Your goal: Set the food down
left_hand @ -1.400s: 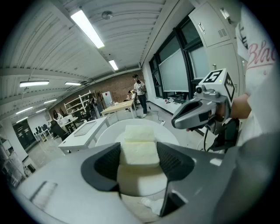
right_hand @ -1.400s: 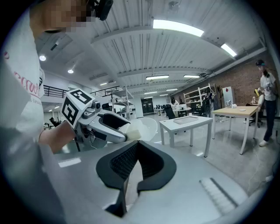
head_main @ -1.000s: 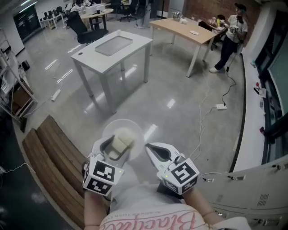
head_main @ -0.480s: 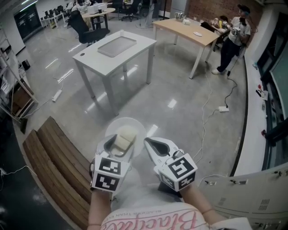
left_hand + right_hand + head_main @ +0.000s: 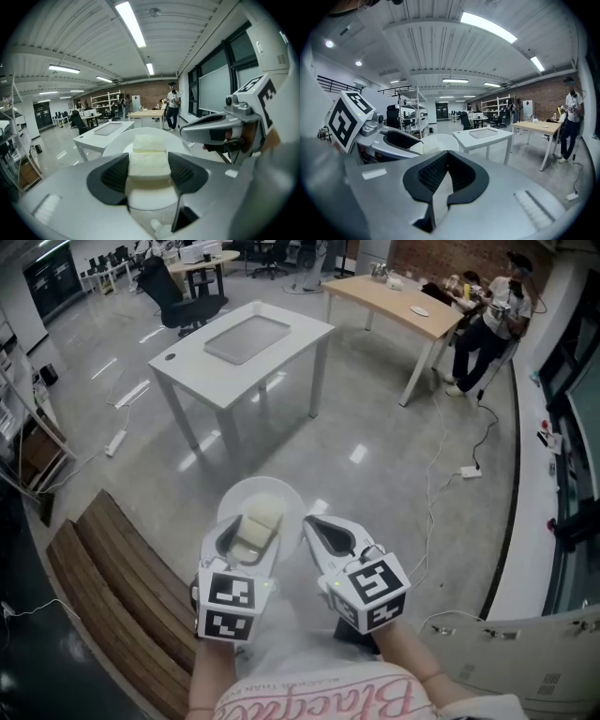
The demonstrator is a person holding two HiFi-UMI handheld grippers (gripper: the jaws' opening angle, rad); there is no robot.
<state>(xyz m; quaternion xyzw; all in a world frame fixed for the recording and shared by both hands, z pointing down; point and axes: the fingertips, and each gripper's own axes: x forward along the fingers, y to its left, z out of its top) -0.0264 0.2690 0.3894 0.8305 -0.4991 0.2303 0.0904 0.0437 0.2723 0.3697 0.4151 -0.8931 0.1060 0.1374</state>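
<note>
The fingers point(image 5: 429, 176) of your right gripper point(image 5: 447, 153) meet at the tips. To its left, your left gripper point(image 5: 407, 140) holds food point(image 5: 417, 148) on a white plate point(image 5: 441, 139). A white counter point(image 5: 485, 136) stands beyond.

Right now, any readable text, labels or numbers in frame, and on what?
"Blac…": pink script on the person's shirt, at the bottom edge of the head view; the rest is unsure.
Small print above it on the shirt: too small to read.
Left gripper and right gripper: square marker patterns only, no letters.
</note>
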